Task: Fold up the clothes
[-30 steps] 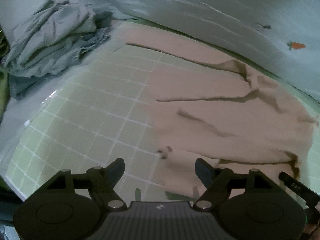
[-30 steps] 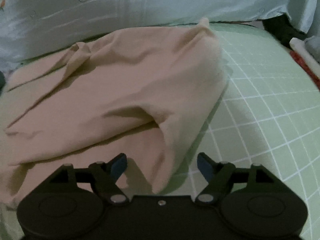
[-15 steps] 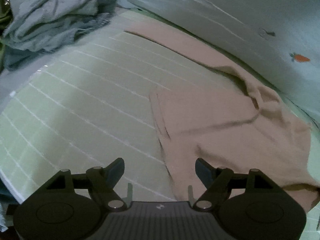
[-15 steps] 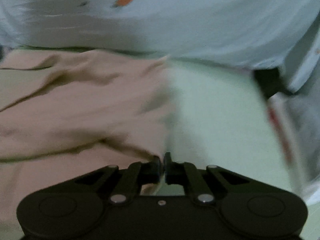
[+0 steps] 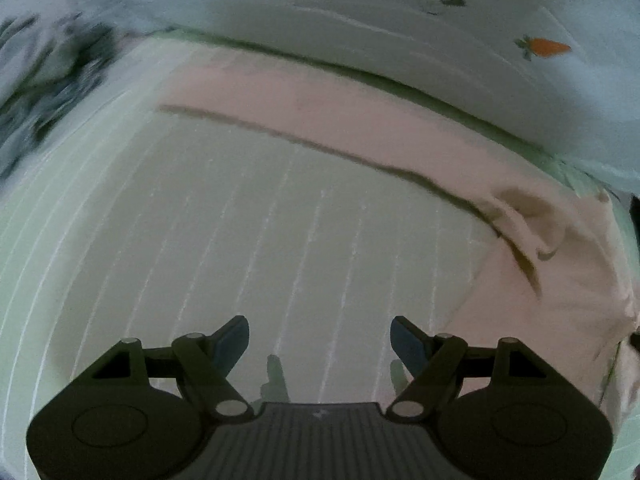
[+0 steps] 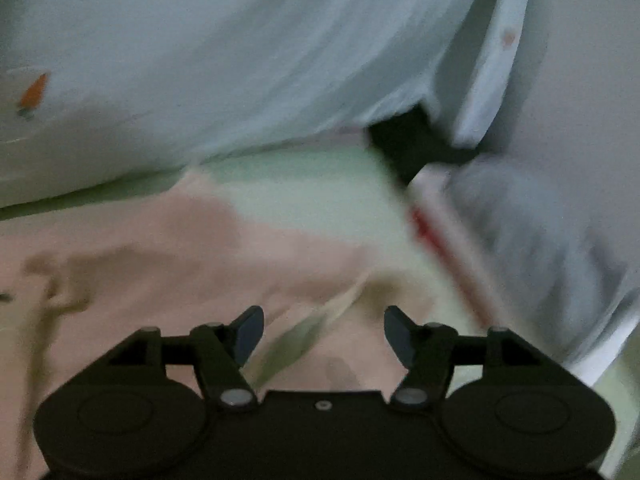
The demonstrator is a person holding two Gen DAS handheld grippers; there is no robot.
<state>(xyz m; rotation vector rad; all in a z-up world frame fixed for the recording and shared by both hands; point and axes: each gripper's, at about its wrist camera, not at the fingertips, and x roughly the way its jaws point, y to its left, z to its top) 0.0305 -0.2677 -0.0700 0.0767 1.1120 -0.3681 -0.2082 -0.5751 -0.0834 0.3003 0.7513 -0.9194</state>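
Here, the left gripper (image 5: 320,338) hangs with jaws apart and empty over bare green gridded mat (image 5: 240,220), the pink garment (image 5: 360,128) spread along the mat's far edge against carrot-print bedding (image 5: 360,12). The right gripper (image 6: 324,328), jaws opening with nothing between them, is above the garment's edge. Only its blurred view shows a dark gap and grey cloth (image 6: 540,240) beyond. No writing is legible.

left tool (image 5: 320,338) open, right tool (image 6: 324,330) opening, empty
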